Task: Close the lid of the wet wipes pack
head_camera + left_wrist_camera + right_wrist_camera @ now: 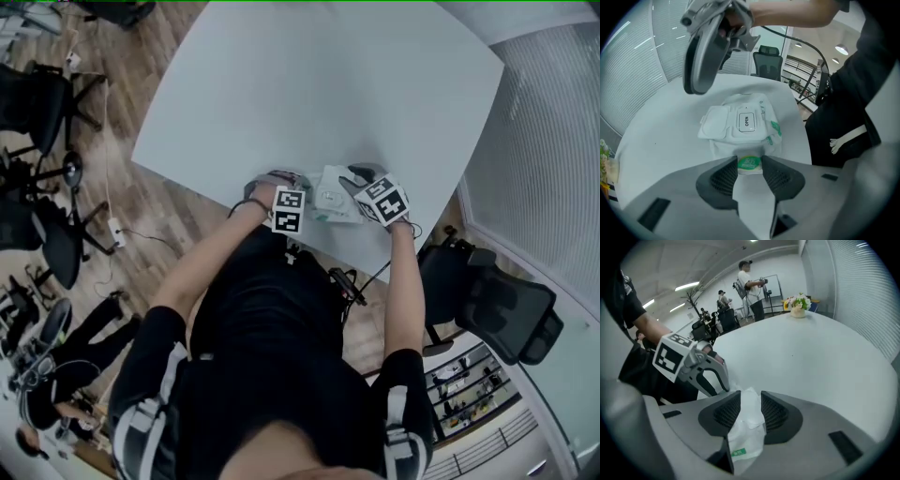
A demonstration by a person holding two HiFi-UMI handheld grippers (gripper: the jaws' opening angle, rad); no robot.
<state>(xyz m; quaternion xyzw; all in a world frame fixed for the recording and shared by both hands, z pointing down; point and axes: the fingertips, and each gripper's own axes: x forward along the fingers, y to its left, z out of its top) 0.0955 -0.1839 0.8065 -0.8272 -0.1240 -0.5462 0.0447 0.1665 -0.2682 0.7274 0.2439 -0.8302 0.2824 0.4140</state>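
The white wet wipes pack (334,200) lies near the front edge of the white table (309,84). Its hard lid (715,124) is flipped open to the left, baring the "OPEN" seal sticker (746,121). My left gripper (750,162) stands open and points steeply down, the pack's green-printed near end (750,164) between its fingertips. My right gripper (750,397) is open too, with the pack's crinkled other end (747,427) lying between its jaws. From each gripper view the other gripper shows across the pack: the right gripper (704,51) and the left gripper (715,376).
A black office chair (497,300) stands right of the table, more chairs (42,103) to the left on the wood floor. A flower pot (798,303) sits at the table's far edge. People (750,282) stand in the background. A cable (806,42) trails from the right gripper.
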